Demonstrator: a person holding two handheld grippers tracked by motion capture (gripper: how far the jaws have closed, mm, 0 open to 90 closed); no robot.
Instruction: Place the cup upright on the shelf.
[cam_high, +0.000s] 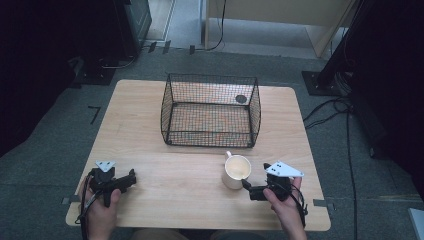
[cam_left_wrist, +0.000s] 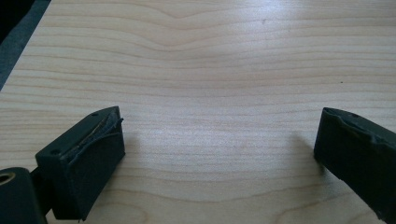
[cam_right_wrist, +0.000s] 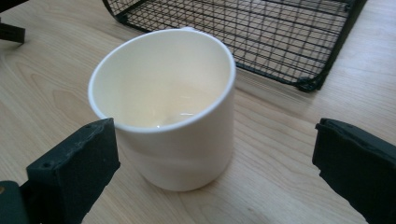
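My left tool (cam_high: 131, 179) rests wide open and empty on the bare, pale wood-grain tabletop (cam_left_wrist: 210, 60), well left of the mug (cam_right_wrist: 163, 107). The mug stands upright just in front of the black wire basket (cam_high: 210, 110): glossy cream ceramic, smooth and round. I judge it stiff, slippery and breakable, best gripped across the wall. My right tool (cam_right_wrist: 215, 158) gapes beside it, holding nothing.

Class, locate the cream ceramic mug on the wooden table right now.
In the high view the cream ceramic mug stands upright on the wooden table, right of centre, just in front of the black wire basket and beside the open right gripper.
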